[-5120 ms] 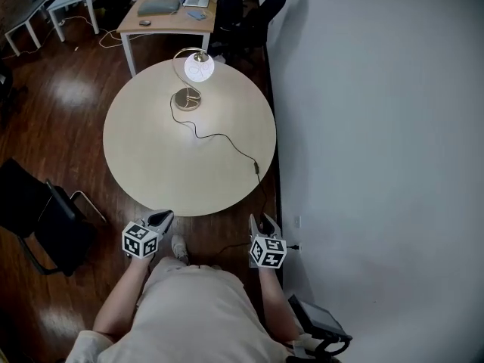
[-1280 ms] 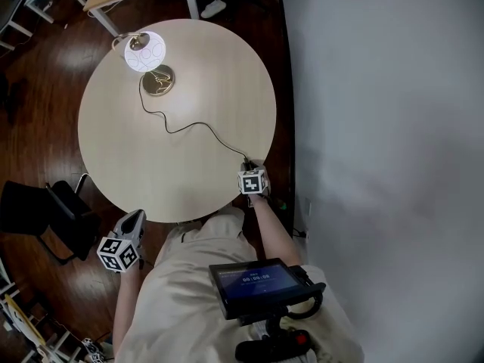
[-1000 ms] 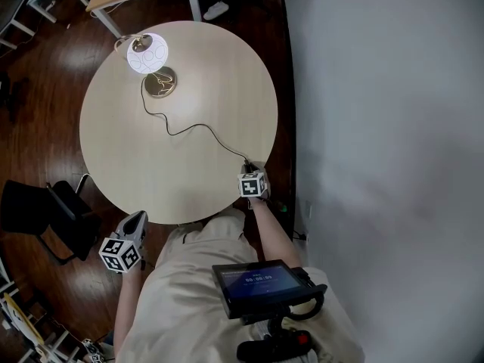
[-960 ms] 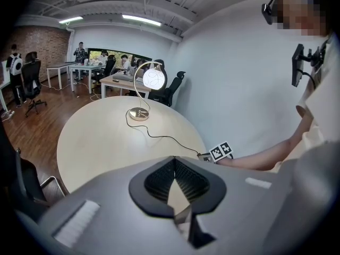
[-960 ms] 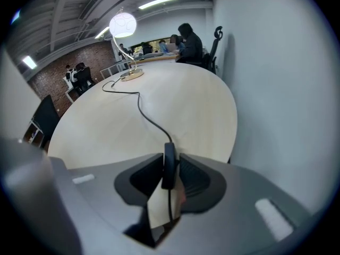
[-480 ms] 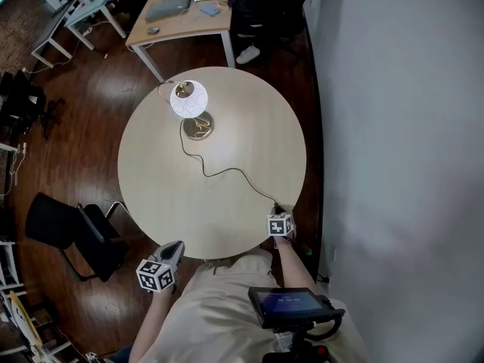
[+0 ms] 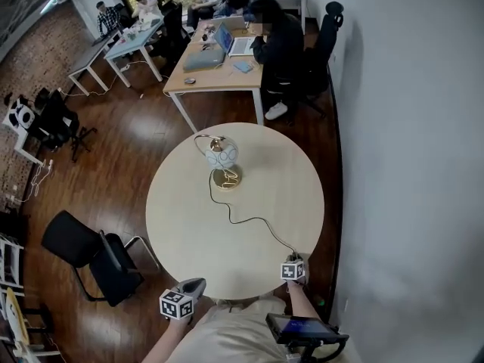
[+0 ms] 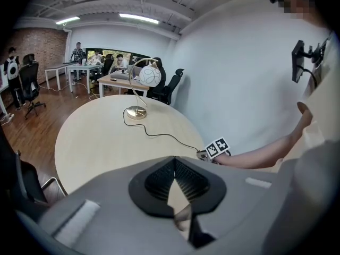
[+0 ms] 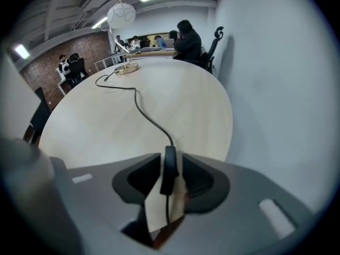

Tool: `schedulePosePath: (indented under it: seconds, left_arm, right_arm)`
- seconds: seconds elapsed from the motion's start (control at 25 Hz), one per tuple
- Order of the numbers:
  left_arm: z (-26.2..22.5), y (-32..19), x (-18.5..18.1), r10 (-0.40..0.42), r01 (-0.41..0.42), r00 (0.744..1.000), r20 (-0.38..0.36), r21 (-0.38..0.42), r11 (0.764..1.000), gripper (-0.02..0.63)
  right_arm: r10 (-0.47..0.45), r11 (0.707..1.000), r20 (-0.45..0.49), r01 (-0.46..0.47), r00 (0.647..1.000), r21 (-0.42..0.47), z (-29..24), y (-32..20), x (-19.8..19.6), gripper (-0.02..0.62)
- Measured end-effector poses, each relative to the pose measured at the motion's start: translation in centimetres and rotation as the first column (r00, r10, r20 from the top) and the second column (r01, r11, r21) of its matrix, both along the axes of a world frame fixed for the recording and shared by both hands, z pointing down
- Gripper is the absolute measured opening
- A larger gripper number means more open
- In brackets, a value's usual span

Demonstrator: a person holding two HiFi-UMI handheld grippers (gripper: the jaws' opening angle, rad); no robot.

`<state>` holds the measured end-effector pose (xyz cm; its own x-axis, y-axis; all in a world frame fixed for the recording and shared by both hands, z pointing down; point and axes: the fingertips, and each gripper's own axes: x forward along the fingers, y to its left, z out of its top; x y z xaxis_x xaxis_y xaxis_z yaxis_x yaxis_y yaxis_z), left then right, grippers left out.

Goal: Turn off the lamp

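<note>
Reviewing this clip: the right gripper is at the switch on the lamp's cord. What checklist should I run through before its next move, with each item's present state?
1. Lamp out: it looks dull and throws no glow on the table: ok.
2. Lamp standing: its base sits flat on the table: ok.
3. Right gripper clear of the inline switch: the switch stands between its jaws, which are opening: not ok.
4. Cord slack: it lies in loose curves across the table: ok.
5. Left gripper empty: jaws together, nothing between them, held off the table's near edge: ok.
</note>
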<state>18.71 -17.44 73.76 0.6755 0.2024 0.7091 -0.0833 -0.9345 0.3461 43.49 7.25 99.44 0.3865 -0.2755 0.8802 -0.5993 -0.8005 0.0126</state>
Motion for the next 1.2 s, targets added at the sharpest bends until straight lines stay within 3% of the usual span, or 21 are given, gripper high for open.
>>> schedulePosePath:
  seconds: [0.04,0.08,0.2,0.36,0.56,0.76,0.88,1.0,1.2]
  left_arm:
    - [-0.1,0.1,-0.5,-0.001,0.001,1.0,0.008,0.003,1.0,0.005]
    - [-0.2,0.2,-1.3,-0.004,0.004,1.0,0.016,0.003,1.0,0.005]
    - [-0.4,0.7,-3.2,-0.014,0.014,0.999,0.03,0.006,1.0,0.005]
    - [-0.8,0.2,-3.9,-0.037,0.036,0.999,0.026,0.021,0.999,0.005]
    - [-0.6,0.2,-4.2,-0.063,0.063,0.998,-0.01,0.017,0.998,0.005]
    - [-2.9,0.2,-4.3,-0.023,0.024,0.996,-0.083,0.016,1.0,0.005]
    - [-4.0,-2.2,-5.0,-0.017,0.02,0.991,-0.132,0.021,1.0,0.005]
    - [-4.1,-5.7,-6.6,-0.052,0.056,0.983,-0.178,0.019,0.998,0.005]
    - [-4.7,-8.3,-12.1,-0.109,0.112,0.963,-0.245,-0.002,0.994,0.005]
  right_arm:
    - [0.012,1.0,-0.013,-0.011,1.0,0.015,-0.4,-0.1,-0.1,0.171]
    - [0.022,0.999,-0.032,-0.021,0.999,0.028,-0.9,-0.2,-0.3,0.193]
    - [0.033,0.998,-0.134,-0.026,0.99,0.053,-3.4,-0.7,-0.2,0.213]
    - [0.012,0.991,-0.22,0.016,0.976,0.129,-6.0,-4.2,0.1,0.213]
    - [-0.087,0.97,-0.273,0.143,0.958,0.195,-9.5,-8.7,-1.5,0.213]
    - [-0.104,0.959,-0.286,0.172,0.952,0.223,-13.2,-9.2,-4.4,0.205]
    - [-0.099,0.961,-0.27,0.162,0.958,0.225,-13.4,-10.0,-6.8,0.178]
    - [-0.149,0.953,-0.289,0.215,0.946,0.212,-14.2,-13.5,-8.7,0.162]
    - [-0.251,0.937,-0.317,0.312,0.915,0.159,-15.0,-16.9,-13.4,0.132]
